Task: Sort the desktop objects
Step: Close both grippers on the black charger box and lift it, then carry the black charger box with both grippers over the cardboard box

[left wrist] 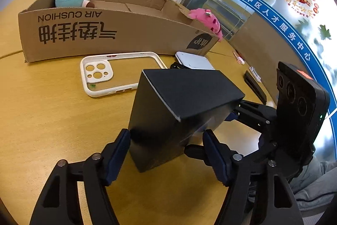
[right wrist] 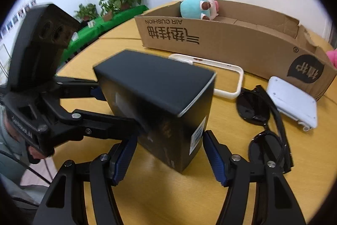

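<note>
both grippers clamp a smooth black box [left wrist: 179, 109] on wood table [left wrist: 52, 109].

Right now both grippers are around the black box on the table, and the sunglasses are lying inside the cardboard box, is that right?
Not quite. The right wrist view shows the sunglasses lying on the table, in front of the cardboard box. Both grippers, left and right, are around the black box.

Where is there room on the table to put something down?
Bare table lies left of the black box, below the phone case. It is crowded right of the box: sunglasses, white device, cardboard box.
</note>
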Action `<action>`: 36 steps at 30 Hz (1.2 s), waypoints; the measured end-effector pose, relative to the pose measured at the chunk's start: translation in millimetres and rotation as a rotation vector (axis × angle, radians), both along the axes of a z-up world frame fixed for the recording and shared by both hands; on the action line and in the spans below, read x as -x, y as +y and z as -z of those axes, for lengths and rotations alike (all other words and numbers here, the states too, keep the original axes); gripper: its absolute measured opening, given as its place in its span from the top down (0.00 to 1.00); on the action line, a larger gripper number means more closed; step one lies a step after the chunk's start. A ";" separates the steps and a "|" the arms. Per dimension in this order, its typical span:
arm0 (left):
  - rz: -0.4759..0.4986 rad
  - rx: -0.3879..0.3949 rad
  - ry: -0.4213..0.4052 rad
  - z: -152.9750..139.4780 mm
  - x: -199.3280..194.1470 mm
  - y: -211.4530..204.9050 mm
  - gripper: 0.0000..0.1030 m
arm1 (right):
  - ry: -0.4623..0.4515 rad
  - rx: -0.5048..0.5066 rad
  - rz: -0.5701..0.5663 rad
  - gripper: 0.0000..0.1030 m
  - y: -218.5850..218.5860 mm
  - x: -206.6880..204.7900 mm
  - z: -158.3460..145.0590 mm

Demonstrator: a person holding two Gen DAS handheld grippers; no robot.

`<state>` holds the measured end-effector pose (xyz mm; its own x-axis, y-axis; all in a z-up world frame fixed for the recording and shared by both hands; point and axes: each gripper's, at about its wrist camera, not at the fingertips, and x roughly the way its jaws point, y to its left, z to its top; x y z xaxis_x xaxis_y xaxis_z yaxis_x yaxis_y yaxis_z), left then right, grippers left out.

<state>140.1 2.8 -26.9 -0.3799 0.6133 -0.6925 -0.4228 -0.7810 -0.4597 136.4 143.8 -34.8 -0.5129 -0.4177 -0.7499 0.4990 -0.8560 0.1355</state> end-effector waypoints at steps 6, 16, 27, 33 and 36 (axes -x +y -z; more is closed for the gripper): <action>-0.035 0.013 0.068 -19.4 -0.1 -4.5 0.40 | 0.030 0.057 0.035 0.39 7.8 1.9 -11.8; -0.085 0.004 0.174 -58.0 14.0 -2.3 0.41 | 0.126 0.070 0.066 0.39 6.2 13.5 -43.3; -0.094 -0.008 0.326 -126.8 74.3 1.0 0.41 | 0.285 0.064 0.090 0.39 6.4 71.8 -110.3; -0.094 0.007 0.391 -158.9 121.9 11.4 0.41 | 0.337 0.069 0.106 0.39 12.9 117.1 -137.9; -0.094 0.019 0.411 -170.1 146.0 16.0 0.41 | 0.350 0.069 0.104 0.39 17.0 144.5 -147.9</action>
<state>-5.9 18.8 143.2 -0.6803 0.5514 -0.4828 -0.4948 -0.8315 -0.2525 -8.1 160.8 113.1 -0.7759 -0.3933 -0.4932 0.4359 -0.8995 0.0315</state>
